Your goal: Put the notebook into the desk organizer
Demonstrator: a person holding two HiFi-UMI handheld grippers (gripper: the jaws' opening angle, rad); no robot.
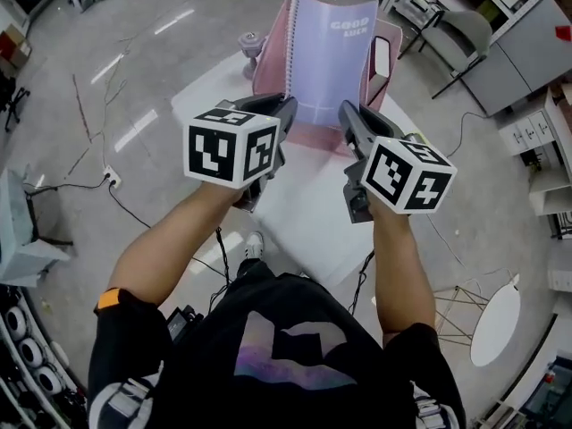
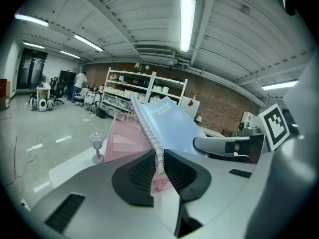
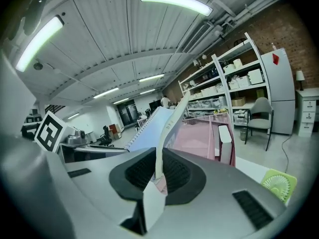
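Observation:
A spiral notebook (image 1: 326, 61) with a pale blue cover stands upright over the pink mesh desk organizer (image 1: 268, 65) on a white table (image 1: 304, 204). My left gripper (image 1: 288, 110) is shut on the lower spiral edge of the notebook (image 2: 169, 121). My right gripper (image 1: 347, 114) is shut on the opposite lower edge of the notebook (image 3: 149, 128). In the left gripper view the wire spiral runs up from between the pads (image 2: 142, 173), with the organizer (image 2: 122, 138) behind. The right gripper view shows the thin page edge pinched between its pads (image 3: 177, 173), the organizer (image 3: 202, 138) beyond.
A white book-like item (image 1: 381, 61) stands in the organizer's right compartment. A small grey goblet-shaped object (image 1: 251, 47) stands on the table left of the organizer. A green fan (image 3: 276, 183) lies at the right. Chairs, shelves and cables surround the table.

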